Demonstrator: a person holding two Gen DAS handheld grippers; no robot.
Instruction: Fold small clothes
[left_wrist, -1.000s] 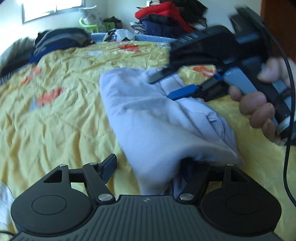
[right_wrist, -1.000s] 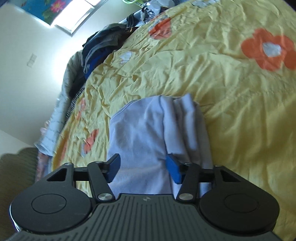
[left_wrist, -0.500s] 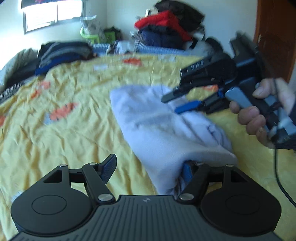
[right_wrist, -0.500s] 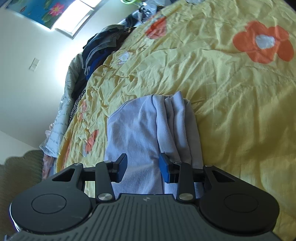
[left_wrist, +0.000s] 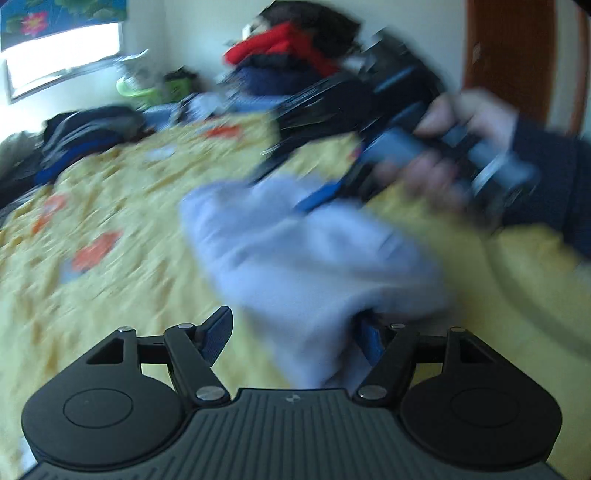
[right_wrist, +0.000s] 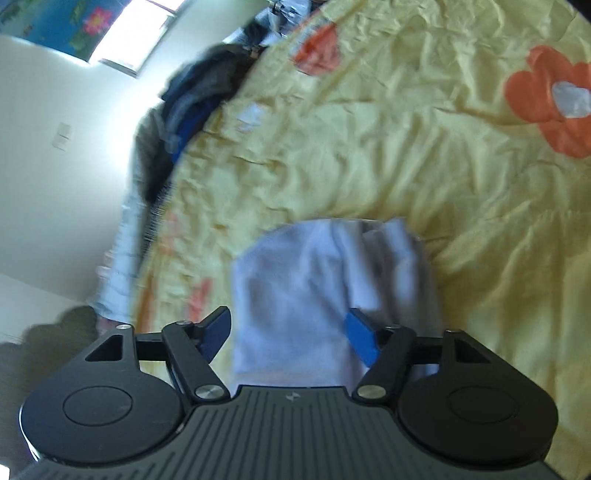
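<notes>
A folded pale lilac garment (left_wrist: 306, 254) lies on the yellow flowered bedspread (left_wrist: 122, 236). My left gripper (left_wrist: 295, 339) is open at the garment's near end; cloth drapes over its right finger. My right gripper (right_wrist: 291, 332) is open above the garment (right_wrist: 295, 288), with the cloth between its two fingers. It also shows blurred in the left wrist view (left_wrist: 295, 192), held by a hand at the garment's far end. The left wrist view is blurred by motion.
Dark folded clothes (left_wrist: 85, 136) are piled at the bed's far left. A red and navy heap (left_wrist: 291, 62) stands at the back by the wall. A brown door (left_wrist: 517, 55) is at the right. A window (left_wrist: 62, 62) is at the left.
My right gripper closed partly half a second ago and is wide open again now. The left wrist view has tilted up and moved, with heavy blur. The garment stays on the bed.
</notes>
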